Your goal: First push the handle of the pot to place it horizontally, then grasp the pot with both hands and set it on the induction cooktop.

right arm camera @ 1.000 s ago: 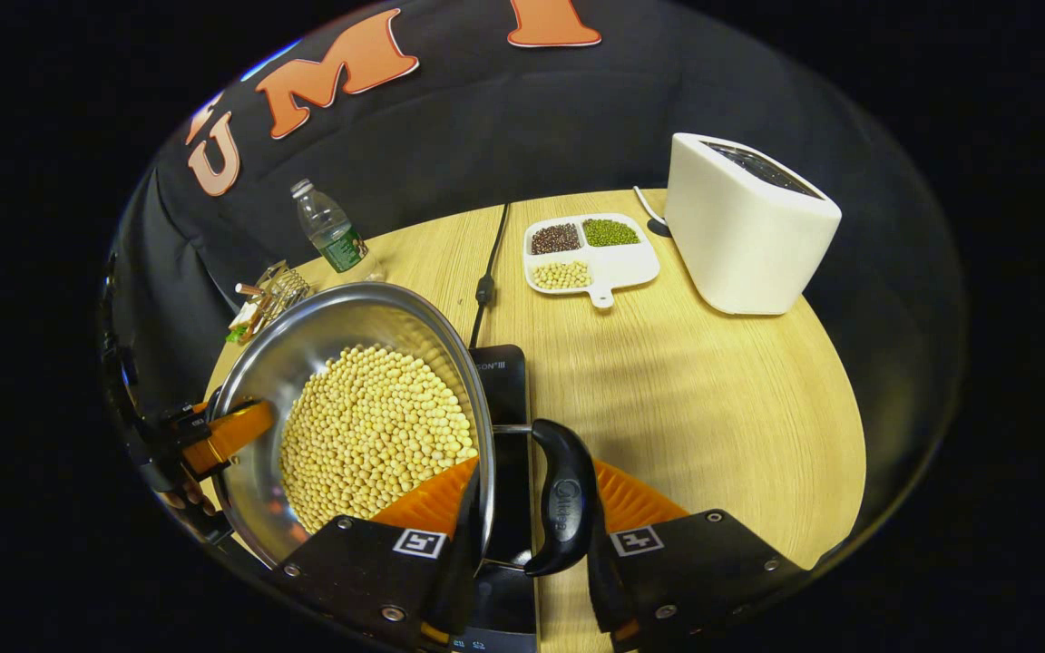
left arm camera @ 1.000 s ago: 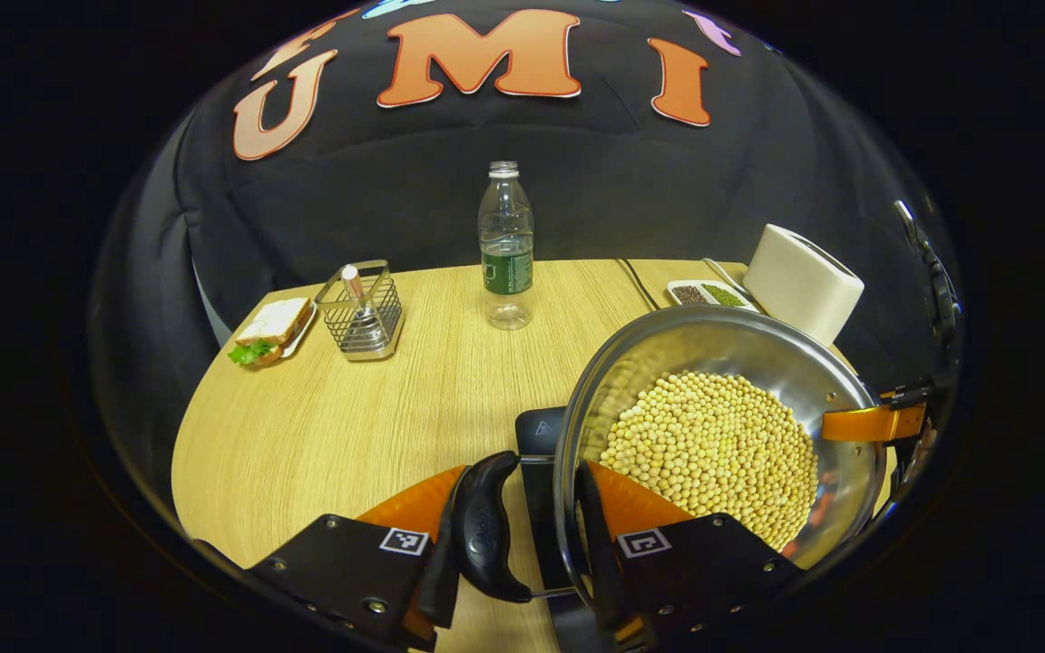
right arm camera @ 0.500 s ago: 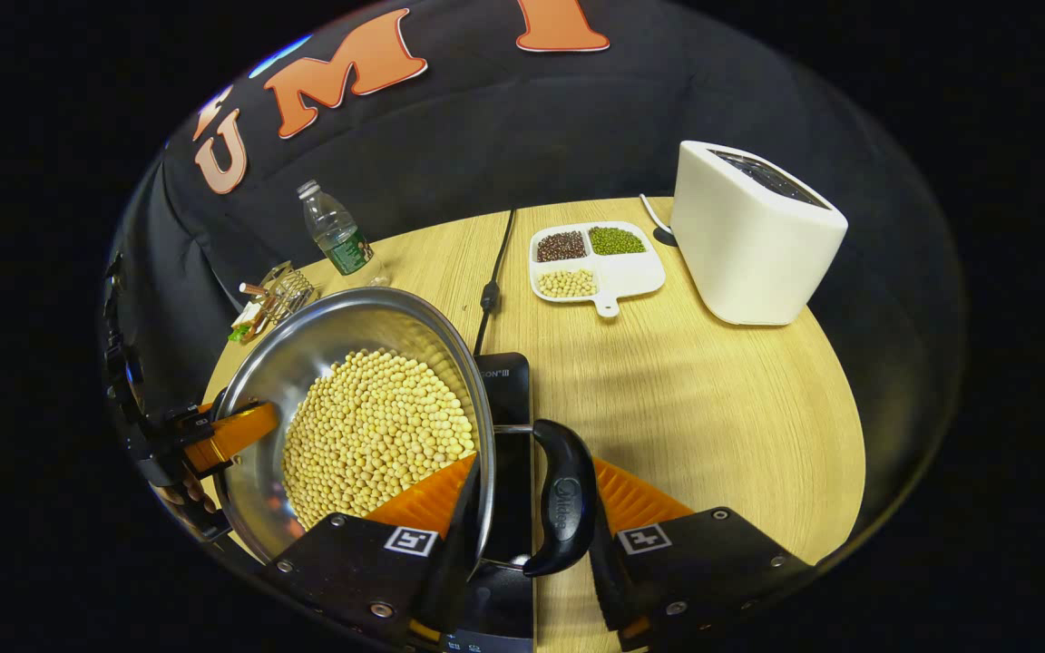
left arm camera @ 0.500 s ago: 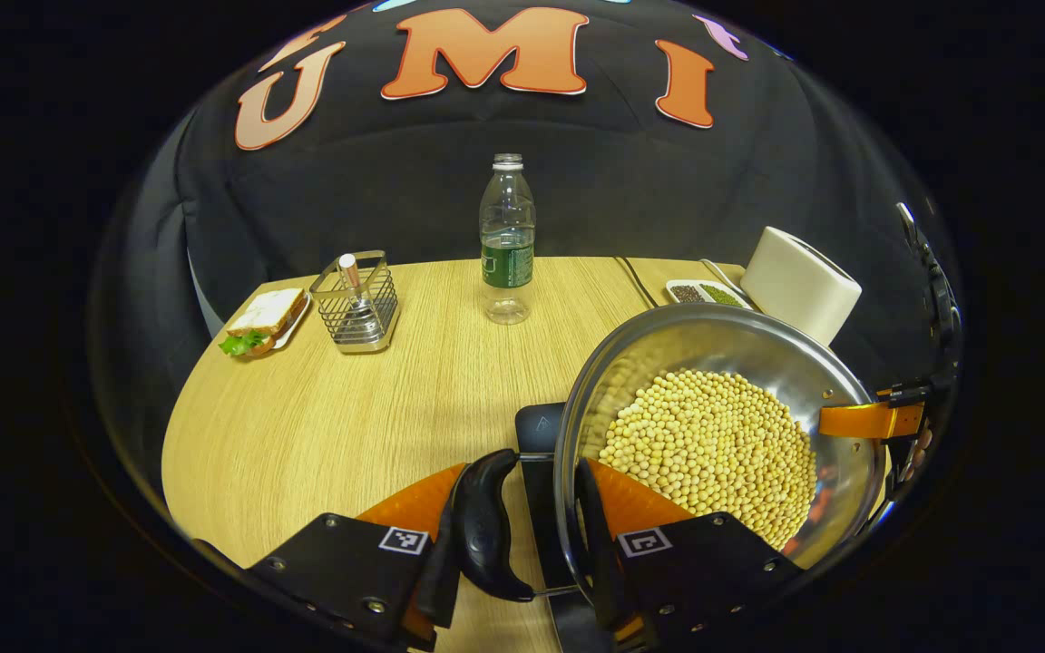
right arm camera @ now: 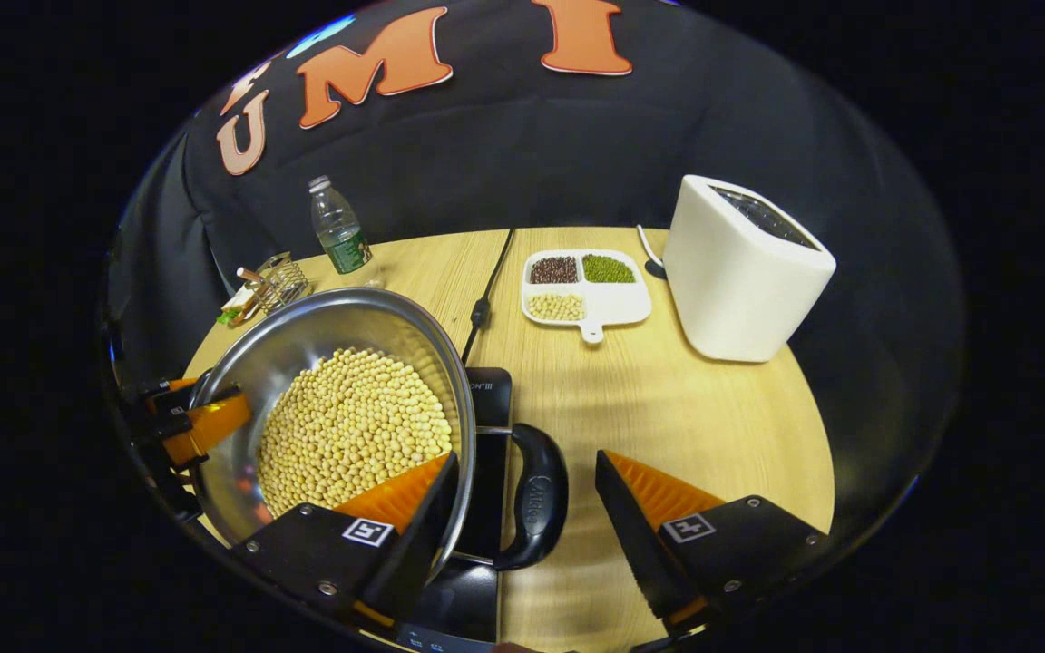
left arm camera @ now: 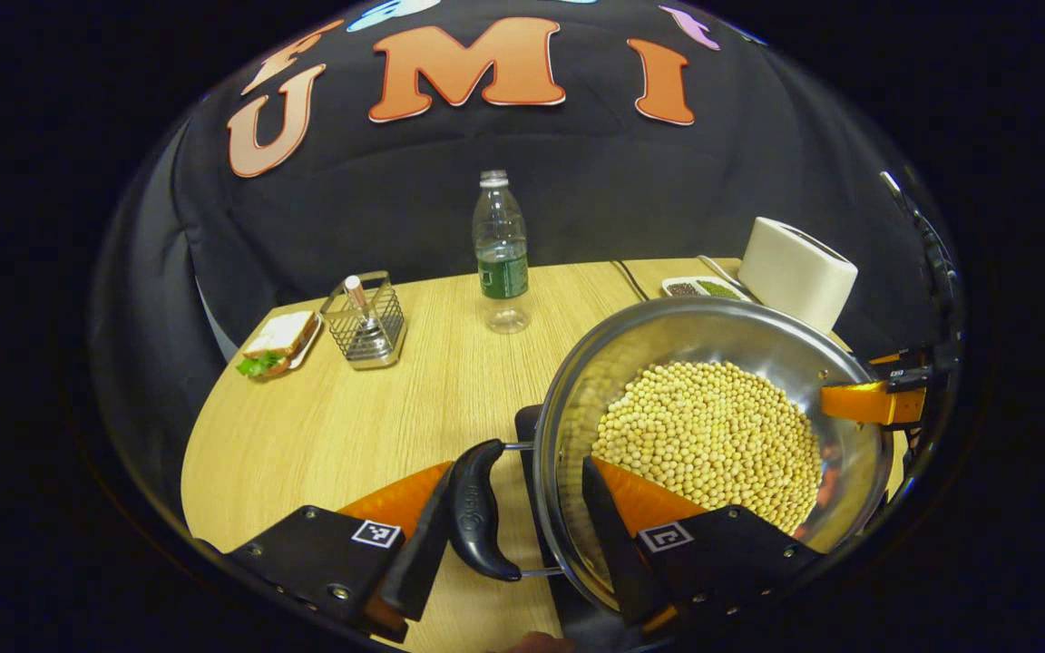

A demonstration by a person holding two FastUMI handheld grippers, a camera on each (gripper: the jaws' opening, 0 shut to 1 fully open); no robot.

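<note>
**Eng:** Fingers [right arm camera: 659,494] on your right gripper [right arm camera: 526,456] are spread. One sits inside the pot [right arm camera: 332,326]; the other stands well clear of the right handle [right arm camera: 532,499]. No grip there.

**Op:** And the left?

**Eng:** The left gripper [left arm camera: 516,467] is also open. Its outer finger is right up against the left handle [left arm camera: 477,512]; I can't tell if it touches. The inner finger is inside the rim with a visible gap to the wall. So neither pair is clamping.

**Op:** Where's the pot?

**Eng:** It's over the induction cooktop [right arm camera: 486,404], whose dark slab shows under both handles. It looks set down, handles out to the sides, beans [left arm camera: 713,435] lying level. I can't confirm from here that the base is fully flat.

**Op:** So what do I do?

**Eng:** My read is that placement is done and this is the let-go.
- Keep both pairs wide before you move.
- Lift the inner fingers straight up over the rim first, then pull back.
- Don't drag sideways: a finger catching a handle loop or the rim would skid the pot off the cooktop onto the bench [left arm camera: 323,426].
- Move both hands evenly. The pot is loaded, so a one-sided nudge could tip beans out.

**Op:** Anything in the way?

**Eng:** No. The bottle [left arm camera: 501,254], toaster [right arm camera: 740,272] and bean tray [right arm camera: 586,290] are all well apart.
</note>
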